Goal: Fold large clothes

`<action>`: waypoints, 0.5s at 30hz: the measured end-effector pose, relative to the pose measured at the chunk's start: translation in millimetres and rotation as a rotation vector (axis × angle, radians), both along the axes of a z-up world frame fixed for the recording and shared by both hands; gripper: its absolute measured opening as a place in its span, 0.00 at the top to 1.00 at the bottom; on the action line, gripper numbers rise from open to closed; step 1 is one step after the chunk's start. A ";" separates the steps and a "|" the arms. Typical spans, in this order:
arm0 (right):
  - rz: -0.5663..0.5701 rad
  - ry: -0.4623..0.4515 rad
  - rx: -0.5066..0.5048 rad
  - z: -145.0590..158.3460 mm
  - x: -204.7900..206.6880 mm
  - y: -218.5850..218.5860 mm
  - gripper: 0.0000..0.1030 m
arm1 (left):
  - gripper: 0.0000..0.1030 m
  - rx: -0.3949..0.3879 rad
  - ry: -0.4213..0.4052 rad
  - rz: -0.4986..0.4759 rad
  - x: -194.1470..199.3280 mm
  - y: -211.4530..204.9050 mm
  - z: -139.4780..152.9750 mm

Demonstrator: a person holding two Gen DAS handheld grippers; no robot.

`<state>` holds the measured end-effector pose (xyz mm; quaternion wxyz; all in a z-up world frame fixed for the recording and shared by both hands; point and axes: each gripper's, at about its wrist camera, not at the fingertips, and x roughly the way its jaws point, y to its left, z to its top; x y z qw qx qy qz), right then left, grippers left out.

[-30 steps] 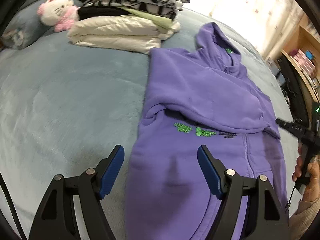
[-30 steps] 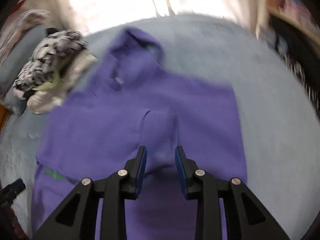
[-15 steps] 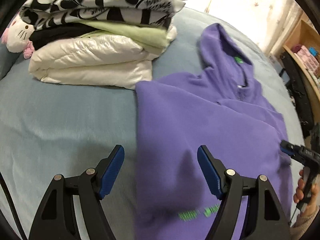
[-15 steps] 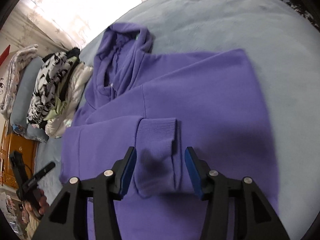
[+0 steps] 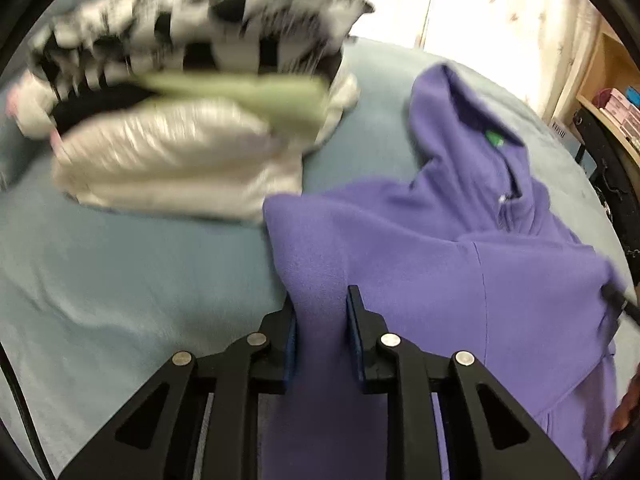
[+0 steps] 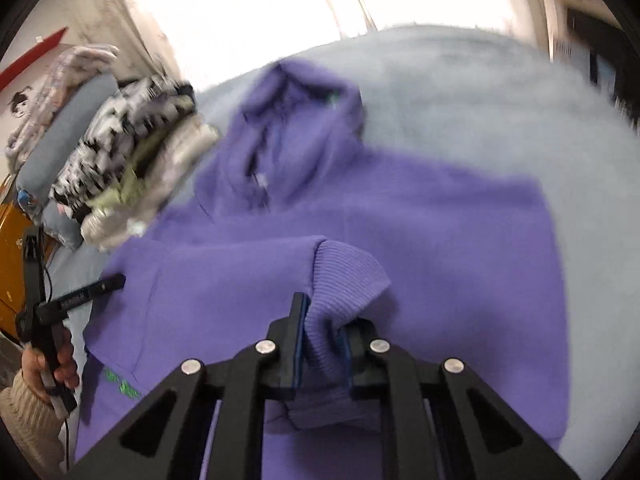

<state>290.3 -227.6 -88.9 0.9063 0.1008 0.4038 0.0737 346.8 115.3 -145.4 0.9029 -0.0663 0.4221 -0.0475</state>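
Note:
A purple hoodie (image 5: 460,264) lies spread on a blue-grey bed, hood pointing away, sleeves folded over its body. My left gripper (image 5: 320,320) is shut on the hoodie's near left edge, close to the shoulder corner. In the right wrist view the hoodie (image 6: 400,216) fills the middle. My right gripper (image 6: 322,328) is shut on the ribbed sleeve cuff (image 6: 344,276), which bunches up between the blue pads. The left gripper (image 6: 80,292) shows at the hoodie's left edge in that view.
A stack of folded clothes (image 5: 188,120), a white puffy jacket under black-and-white pieces, sits just beyond the hoodie's left corner; it also shows in the right wrist view (image 6: 132,164). The blue-grey bed cover (image 5: 120,288) spreads left. Shelving (image 5: 612,108) stands at right.
Both grippers have closed: the left, wide open before, now pinches the hoodie's left edge; the right has closed on the sleeve cuff. Both views moved forward toward the hood.

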 end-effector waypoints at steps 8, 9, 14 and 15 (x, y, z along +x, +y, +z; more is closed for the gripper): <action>-0.088 0.198 -0.066 -44.1 50.8 -15.2 0.77 | 0.80 0.111 -0.003 -0.016 17.2 -18.4 -17.5; -0.090 0.204 -0.056 -46.7 51.0 -17.2 0.71 | 0.79 0.119 0.006 -0.034 18.7 -16.6 -22.4; -0.144 0.201 0.041 -24.9 36.0 -43.9 0.52 | 0.74 0.138 0.011 -0.052 16.3 -5.0 -18.6; -0.149 0.189 0.052 -18.8 30.9 -48.4 0.52 | 0.74 0.141 0.010 -0.048 15.9 -4.8 -16.0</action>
